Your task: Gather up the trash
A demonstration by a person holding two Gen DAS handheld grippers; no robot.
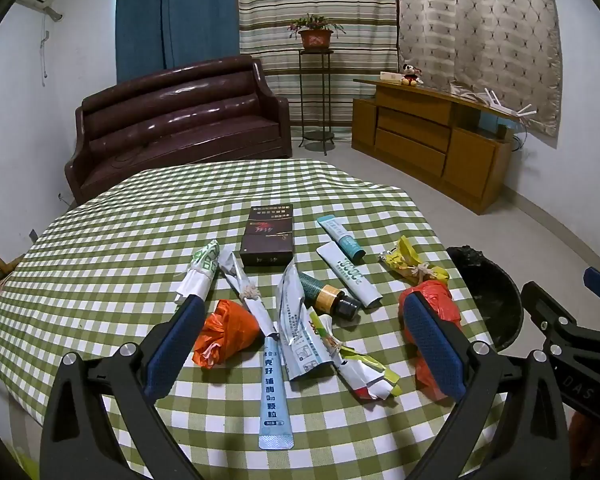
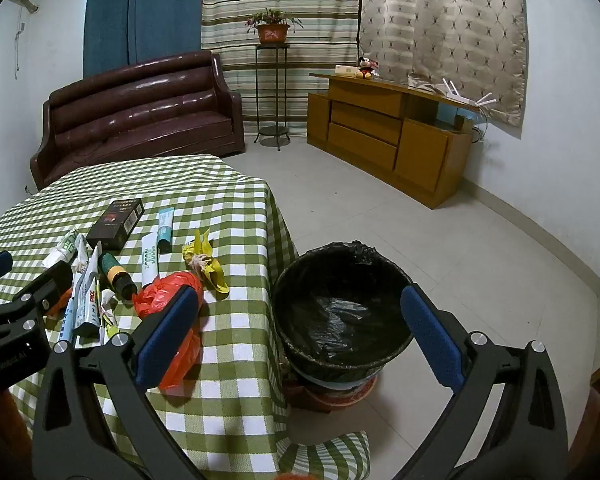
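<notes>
Left gripper point(image 1: 304, 344): I read jaws spread wide, nothing held, hovering over the trash pile.
Between its fingers: blue sachet point(image 1: 274, 392), silver pouch point(image 1: 296, 320), crumpled wrapper point(image 1: 360, 368), small bottle point(image 1: 328, 296).
At its fingers: orange bag point(image 1: 226, 332) just inside the left one; red bag point(image 1: 432, 304) behind the right one.
Beyond: dark box point(image 1: 268, 236), two tubes point(image 1: 348, 264).
Right gripper point(image 2: 300, 332): wide open too, empty, tilted down.
Bin point(image 2: 340, 304): black-lined, on the floor beside the checked table point(image 2: 228, 380), mostly between my right fingers.
</notes>
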